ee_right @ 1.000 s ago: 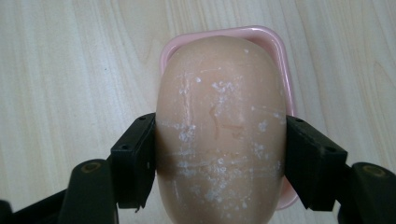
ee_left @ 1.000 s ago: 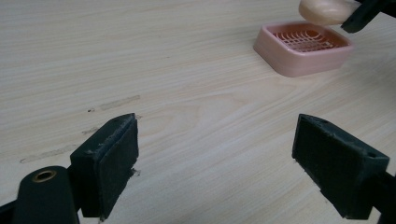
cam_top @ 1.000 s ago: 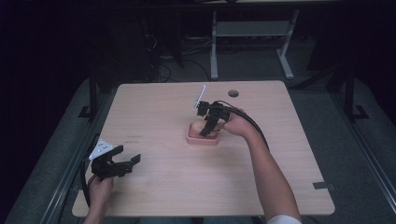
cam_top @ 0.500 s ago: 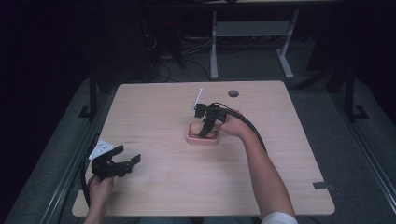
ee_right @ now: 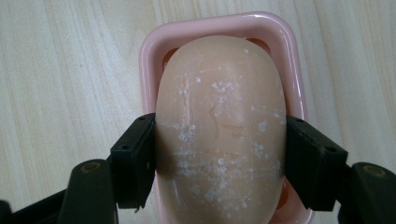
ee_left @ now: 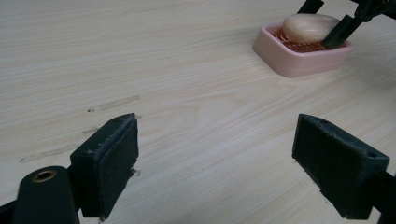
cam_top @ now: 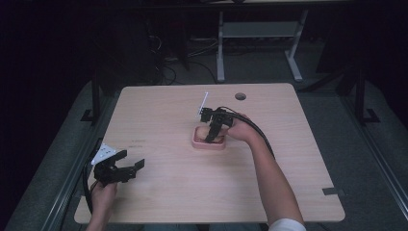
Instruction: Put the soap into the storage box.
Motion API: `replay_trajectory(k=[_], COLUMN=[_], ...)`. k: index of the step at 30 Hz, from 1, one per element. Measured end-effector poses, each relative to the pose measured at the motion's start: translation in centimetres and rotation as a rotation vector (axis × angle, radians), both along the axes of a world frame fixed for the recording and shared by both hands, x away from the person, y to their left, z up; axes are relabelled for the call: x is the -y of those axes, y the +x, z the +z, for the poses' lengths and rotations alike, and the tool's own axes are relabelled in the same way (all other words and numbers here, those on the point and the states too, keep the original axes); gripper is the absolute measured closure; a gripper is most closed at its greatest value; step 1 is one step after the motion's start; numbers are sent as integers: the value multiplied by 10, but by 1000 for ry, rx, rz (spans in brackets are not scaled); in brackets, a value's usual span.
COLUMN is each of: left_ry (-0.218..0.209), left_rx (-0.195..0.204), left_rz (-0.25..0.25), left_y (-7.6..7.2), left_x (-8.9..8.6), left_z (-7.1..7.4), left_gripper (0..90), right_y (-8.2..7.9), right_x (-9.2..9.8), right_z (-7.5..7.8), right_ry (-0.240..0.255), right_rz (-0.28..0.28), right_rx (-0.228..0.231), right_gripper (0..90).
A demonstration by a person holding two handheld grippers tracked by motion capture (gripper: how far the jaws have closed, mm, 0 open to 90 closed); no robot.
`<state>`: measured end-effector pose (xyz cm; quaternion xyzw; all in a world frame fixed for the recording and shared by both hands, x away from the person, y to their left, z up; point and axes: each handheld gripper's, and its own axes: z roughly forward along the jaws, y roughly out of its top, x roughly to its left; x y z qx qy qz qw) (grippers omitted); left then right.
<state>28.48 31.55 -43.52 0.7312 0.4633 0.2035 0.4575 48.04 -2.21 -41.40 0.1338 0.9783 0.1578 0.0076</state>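
The right gripper (ee_right: 219,154) was seen closed on the smooth, oval, beige bar of soap (ee_right: 219,135), one black pad pressed against each long side, with the bar lying in or just over the pink rectangular plastic soap dish (ee_right: 198,32). The dish stood near the middle of the pale wooden tabletop (cam_top: 159,110), somewhat nearer its far edge. The left gripper (ee_left: 215,158) was held low over the tabletop by the near left corner, jaws wide apart and nothing between them.

The likeliest mishap was judged to be a slip: the bar's flanks were rounded and flecked with whitish residue, so it could be squeezed out of the pads if it were lifted quickly or gripped harder. A grip set toward one end of the bar, as appeared here, could let the bar tilt. Whether the bar was resting on the ridged floor of the dish could not be told; if it were stuck there, the light dish could be dragged along or tipped, since it was not steadied by the other gripper. Dents could also be pressed into the soft soap.

No brand, label or writing could be read on the soap, the dish or the tabletop.
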Motion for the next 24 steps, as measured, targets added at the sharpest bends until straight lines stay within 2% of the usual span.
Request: replay_trajectory(k=[24], left_ry=[-3], left_rx=[0], left_rz=[1], left_y=[0], left_x=[-1], left_z=[0], left_gripper=[142], right_y=[1], right_x=[0], right_z=[0], right_ry=[2], right_rz=[-5], right_rx=[-7], right_gripper=[316])
